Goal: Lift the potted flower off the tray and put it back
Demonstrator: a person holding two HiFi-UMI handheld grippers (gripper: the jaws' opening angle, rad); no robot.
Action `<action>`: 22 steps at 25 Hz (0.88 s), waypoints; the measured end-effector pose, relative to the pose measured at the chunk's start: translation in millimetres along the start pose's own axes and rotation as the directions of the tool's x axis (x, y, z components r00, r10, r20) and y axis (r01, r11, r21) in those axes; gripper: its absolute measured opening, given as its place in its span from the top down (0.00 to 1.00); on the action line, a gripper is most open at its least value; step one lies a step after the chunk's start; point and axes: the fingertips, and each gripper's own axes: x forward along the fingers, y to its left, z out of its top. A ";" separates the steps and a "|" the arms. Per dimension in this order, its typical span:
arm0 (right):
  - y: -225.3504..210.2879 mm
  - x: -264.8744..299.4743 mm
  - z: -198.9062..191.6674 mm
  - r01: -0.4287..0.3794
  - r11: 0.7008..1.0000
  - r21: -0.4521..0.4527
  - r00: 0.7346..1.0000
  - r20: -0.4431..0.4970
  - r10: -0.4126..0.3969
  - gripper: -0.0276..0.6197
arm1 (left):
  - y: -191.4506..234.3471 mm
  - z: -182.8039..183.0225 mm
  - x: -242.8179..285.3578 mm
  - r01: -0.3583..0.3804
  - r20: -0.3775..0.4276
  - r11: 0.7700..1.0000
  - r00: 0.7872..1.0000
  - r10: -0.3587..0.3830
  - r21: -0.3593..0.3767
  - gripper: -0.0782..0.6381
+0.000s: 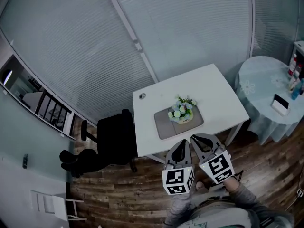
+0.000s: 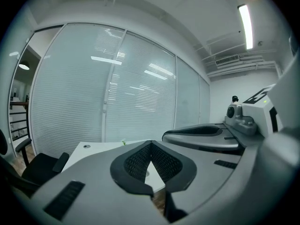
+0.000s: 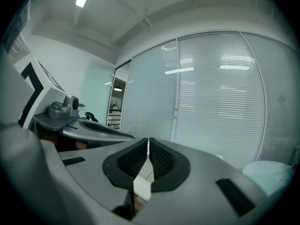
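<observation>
Count: 1 white table (image 1: 209,89), 1 grey tray (image 1: 164,125), 1 potted flower (image 1: 182,111), 1 black office chair (image 1: 115,137), 1 round table (image 1: 259,77), 2 grippers: left gripper (image 1: 183,141), right gripper (image 1: 194,137). Bottles (image 1: 294,73) too small to count.

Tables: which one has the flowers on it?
The white rectangular table: the potted flower stands there on a grey tray. The round table at the right holds bottles instead.
</observation>
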 end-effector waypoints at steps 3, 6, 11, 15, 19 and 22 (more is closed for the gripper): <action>-8.2 5.2 -6.8 0.042 0.999 0.013 0.999 -0.020 -0.041 0.92 | -0.2 -4.7 11.1 0.045 -0.012 0.999 0.999 -0.045 -0.006 0.88; -17.0 11.4 -9.2 0.075 0.997 0.021 0.997 -0.035 -0.074 0.92 | 3.3 -5.3 23.0 0.076 -0.023 0.997 0.997 -0.077 -0.010 0.88; -36.2 28.1 -11.8 0.097 0.995 0.031 0.994 -0.058 -0.096 0.92 | 11.7 -3.5 46.8 0.096 -0.036 0.995 0.995 -0.097 -0.024 0.88; -50.5 51.1 -8.4 0.081 0.996 0.026 0.995 -0.056 -0.080 0.92 | 25.8 1.6 69.1 0.079 -0.036 0.996 0.996 -0.080 -0.028 0.88; -69.9 73.6 -3.7 0.062 0.998 0.023 0.997 -0.049 -0.061 0.92 | 36.7 9.7 95.3 0.059 -0.033 0.998 0.998 -0.060 -0.026 0.88; -83.4 88.9 -3.1 0.041 0.999 0.021 0.998 -0.047 -0.040 0.92 | 42.6 14.7 115.8 0.044 -0.031 0.999 0.998 -0.045 -0.031 0.88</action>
